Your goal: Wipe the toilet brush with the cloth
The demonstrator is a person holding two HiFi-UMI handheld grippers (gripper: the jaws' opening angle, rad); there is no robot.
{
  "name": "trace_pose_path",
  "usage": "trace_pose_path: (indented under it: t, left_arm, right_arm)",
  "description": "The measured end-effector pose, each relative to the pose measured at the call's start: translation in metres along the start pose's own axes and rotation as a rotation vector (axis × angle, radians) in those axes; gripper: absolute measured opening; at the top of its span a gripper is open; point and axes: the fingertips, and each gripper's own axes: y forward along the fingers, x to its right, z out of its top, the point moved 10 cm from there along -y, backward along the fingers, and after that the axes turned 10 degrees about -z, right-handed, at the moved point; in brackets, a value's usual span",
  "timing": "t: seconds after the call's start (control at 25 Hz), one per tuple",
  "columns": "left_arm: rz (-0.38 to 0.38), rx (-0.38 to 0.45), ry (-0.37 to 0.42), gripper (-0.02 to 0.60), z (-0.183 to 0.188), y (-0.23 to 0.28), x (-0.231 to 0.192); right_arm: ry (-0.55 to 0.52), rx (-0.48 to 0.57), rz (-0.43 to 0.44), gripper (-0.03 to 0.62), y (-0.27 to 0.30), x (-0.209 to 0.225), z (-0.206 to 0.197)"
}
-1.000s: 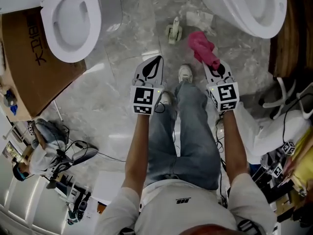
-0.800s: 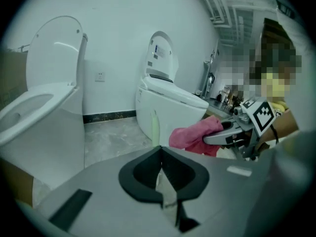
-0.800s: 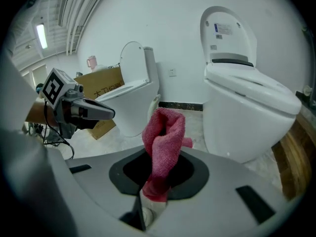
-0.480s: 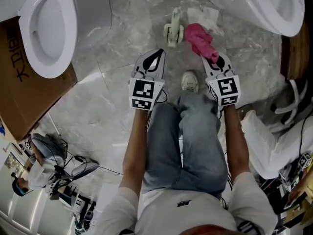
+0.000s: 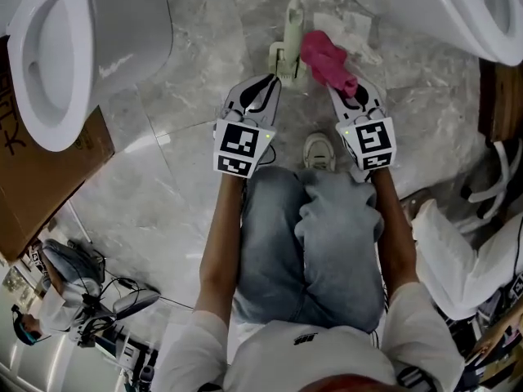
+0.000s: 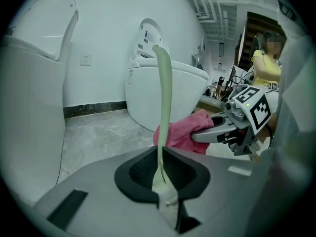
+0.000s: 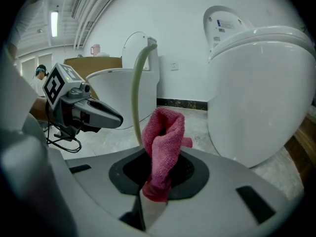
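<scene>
Brush and cloth both grabbed
My left gripper (image 5: 263, 88) pinches the pale green toilet brush (image 6: 164, 98) handle. My right gripper (image 5: 353, 100) clamps the pink cloth (image 5: 325, 58) just beside it.

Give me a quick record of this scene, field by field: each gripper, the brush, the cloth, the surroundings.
Left gripper: narrow gap, toilet brush handle lined up in it; grip unclear
Right gripper: shut on the pink cloth
Toilet brush: upright in its holder on the floor
Cloth and brush: cloth just right of the handle; contact unclear
Surroundings: toilet at left, toilet at right, cardboard box at far left
</scene>
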Motion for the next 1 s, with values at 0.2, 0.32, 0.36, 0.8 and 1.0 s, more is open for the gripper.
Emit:
trace_pose_path:
  t: [0.2, 0.32, 0.36, 0.8, 1.0]
  left_arm:
    - [-0.020, -0.004, 0.039, 0.037, -0.018, 0.018, -0.004]
    - [-0.020, -0.008, 0.062, 0.037, -0.025, 0.025, -0.009]
    - [-0.023, -0.004, 0.070, 0.037, -0.027, 0.028, -0.011]
    - [-0.068, -0.028, 0.148, 0.037, -0.046, 0.061, -0.019]
    - [-0.093, -0.018, 0.167, 0.038, -0.053, 0.067, -0.021]
  right_arm:
    - [0.001, 0.052, 0.027, 0.063, 0.013, -0.009, -0.014]
    - [-0.007, 0.086, 0.046, 0.064, 0.022, -0.016, -0.018]
    - [-0.012, 0.094, 0.051, 0.066, 0.025, -0.017, -0.019]
    - [-0.018, 0.099, 0.064, 0.067, 0.060, -0.033, -0.041]
    - [0.011, 0.127, 0.097, 0.066, 0.069, -0.039, -0.039]
